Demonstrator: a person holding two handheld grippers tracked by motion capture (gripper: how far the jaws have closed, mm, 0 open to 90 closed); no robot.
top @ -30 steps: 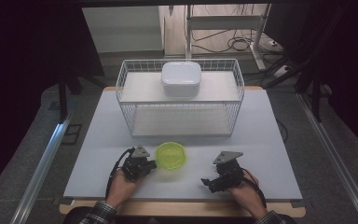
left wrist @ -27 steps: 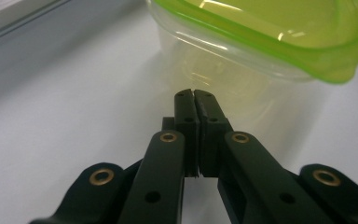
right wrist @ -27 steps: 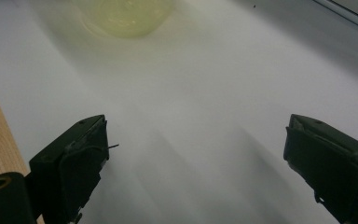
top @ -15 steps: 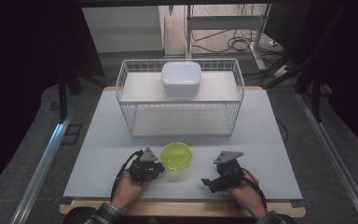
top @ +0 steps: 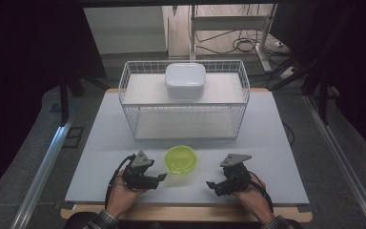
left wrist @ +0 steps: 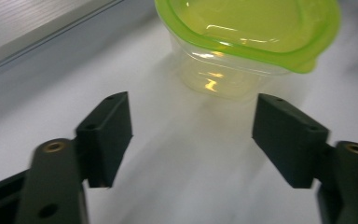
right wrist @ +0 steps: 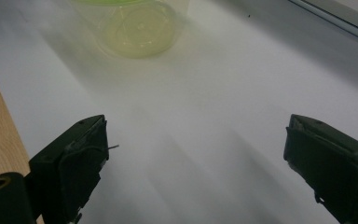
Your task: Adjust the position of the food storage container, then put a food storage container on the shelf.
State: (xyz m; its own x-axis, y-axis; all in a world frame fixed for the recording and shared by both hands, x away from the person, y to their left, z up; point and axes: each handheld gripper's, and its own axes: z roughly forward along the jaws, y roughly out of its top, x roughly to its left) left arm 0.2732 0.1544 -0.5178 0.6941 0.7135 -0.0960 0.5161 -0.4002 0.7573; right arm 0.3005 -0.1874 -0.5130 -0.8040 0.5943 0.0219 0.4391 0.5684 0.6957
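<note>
Green container (top: 181, 159): sits on the surface (top: 100, 143), near edge, between our two grippers and just in front of the wire basket (top: 185, 102); not held.
Left gripper (top: 161, 177): jaws have just been opening, now spread apart with nothing between them. In the left gripper view the container (left wrist: 247, 44) is straight ahead, just beyond the pads (left wrist: 109, 130), apart from them.
Key relation: container lies ahead and slightly right of the left gripper, close off its tips. We judge the left hand the nearer one; the right is farther off.
Long axis: none to speak of; the rim reads roundish with soft corners, so approach angle looks uncritical.
Material: translucent yellow-green plastic, glossy, thin wall, flared brighter-green rim. Likely light and slippery, so we'd expect it to slide if nudged.
Right gripper (top: 209, 183): jaws wide apart, empty, resting low over the surface. In the right gripper view the container (right wrist: 135, 28) is farther ahead, toward upper left.
Basket: white wire, with a white lidded box (top: 185, 80) on top.
Surface: pale, matte, flat, wooden edge strip at the near side.
</note>
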